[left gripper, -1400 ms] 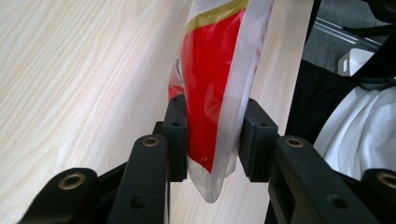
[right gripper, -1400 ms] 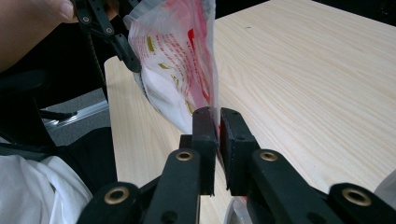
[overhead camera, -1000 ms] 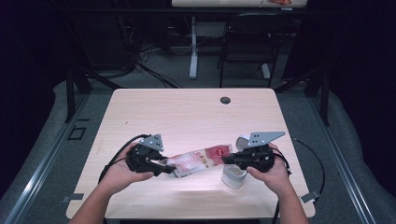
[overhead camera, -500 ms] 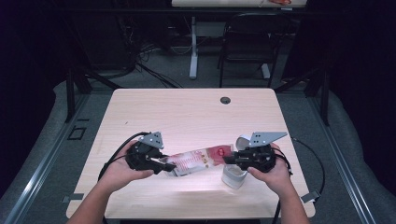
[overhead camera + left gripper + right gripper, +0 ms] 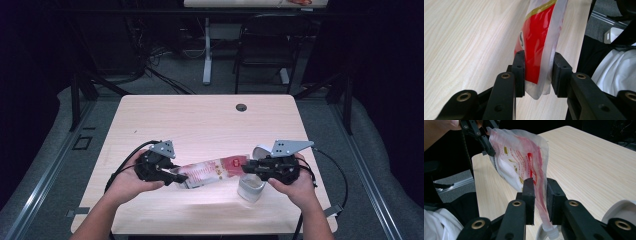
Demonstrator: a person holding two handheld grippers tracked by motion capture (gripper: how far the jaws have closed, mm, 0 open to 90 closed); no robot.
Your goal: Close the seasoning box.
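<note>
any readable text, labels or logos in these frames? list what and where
None can be quoted.
Red and white plastic pouch: rows of small red print and gold marks on its clear side, too blurred to read.
Same pouch in the left gripper view: a small round dark mark on the red panel, not legible.
Same pouch in the high view: red label, too small to read.
Light wooden table: no markings.

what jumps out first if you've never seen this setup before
The red and white plastic pouch stands out most, stretched above the pale wooden table between the left gripper and the right gripper. Its narrow spout end hangs over a clear cup near the table's front right, as if set for pouring. Dark floor and desk legs surround the lit tabletop.
</note>
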